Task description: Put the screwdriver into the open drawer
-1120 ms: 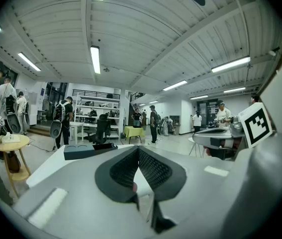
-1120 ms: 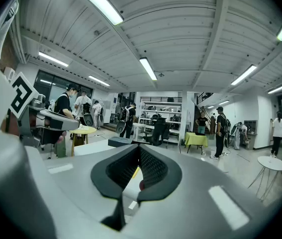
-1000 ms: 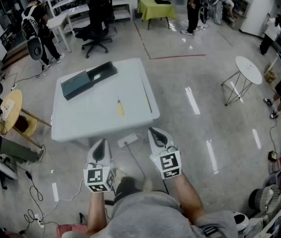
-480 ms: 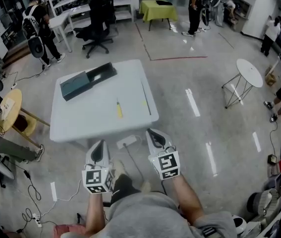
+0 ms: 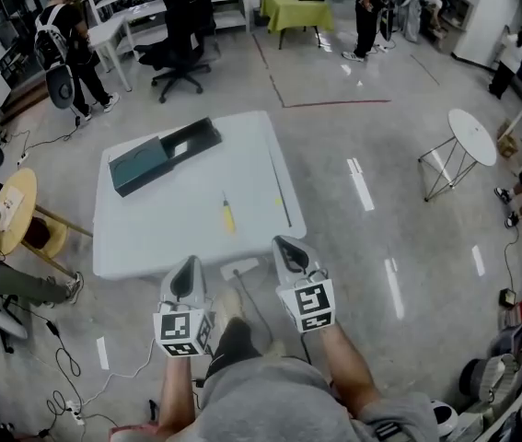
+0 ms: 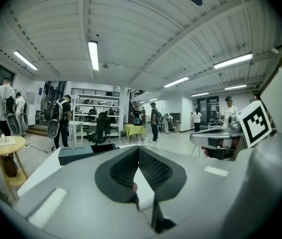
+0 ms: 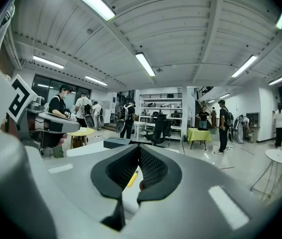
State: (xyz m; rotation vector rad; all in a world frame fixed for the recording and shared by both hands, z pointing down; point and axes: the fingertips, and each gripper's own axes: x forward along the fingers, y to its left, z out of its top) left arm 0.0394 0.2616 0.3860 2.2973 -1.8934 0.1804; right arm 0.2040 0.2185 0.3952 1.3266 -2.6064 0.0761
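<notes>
A yellow-handled screwdriver (image 5: 228,215) lies near the middle of the white table (image 5: 150,233). The dark teal drawer box (image 5: 164,155) rests at the table's far left corner, its drawer pulled out to the right. My left gripper (image 5: 185,268) and right gripper (image 5: 288,246) hang side by side just short of the table's near edge, both shut and empty. In the right gripper view the screwdriver (image 7: 132,178) shows past the closed jaws of the right gripper (image 7: 140,147), with the drawer box (image 7: 118,142) further off. The left gripper (image 6: 139,151) points towards the drawer box (image 6: 81,153).
A white power strip (image 5: 238,267) with a cable lies on the floor at the table's near edge. A round wooden table (image 5: 7,210) stands left, a small white round table (image 5: 472,136) right, an office chair (image 5: 182,44) beyond. People stand at the room's edges.
The table, screwdriver and drawer box have come nearer in the head view. Both grippers have moved forward together towards the table's near edge and stay shut.
</notes>
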